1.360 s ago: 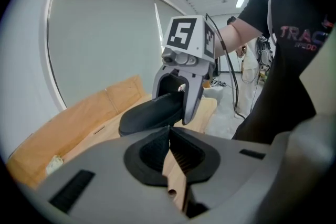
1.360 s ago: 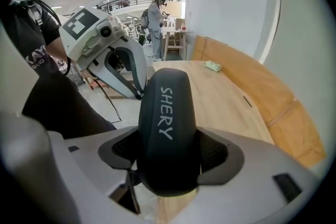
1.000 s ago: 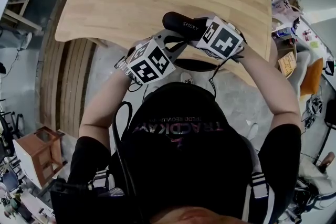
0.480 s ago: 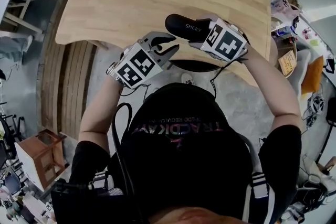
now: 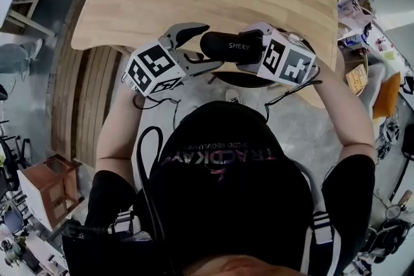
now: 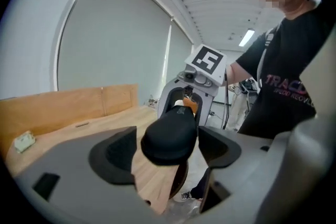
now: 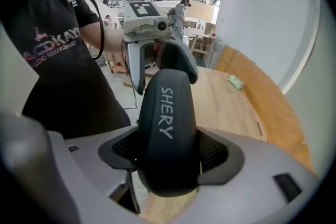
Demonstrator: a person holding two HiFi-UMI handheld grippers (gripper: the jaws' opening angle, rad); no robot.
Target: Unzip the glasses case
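As the jaws of the left gripper (image 5: 198, 46) have just been opening, they straddle the glasses case (image 5: 230, 46) without pressing; right gripper (image 7: 169, 155) clamps it. Case looks zipped, so probably lining up on the zipper.

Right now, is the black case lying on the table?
No, the right gripper holds the glasses case in the air above the table.
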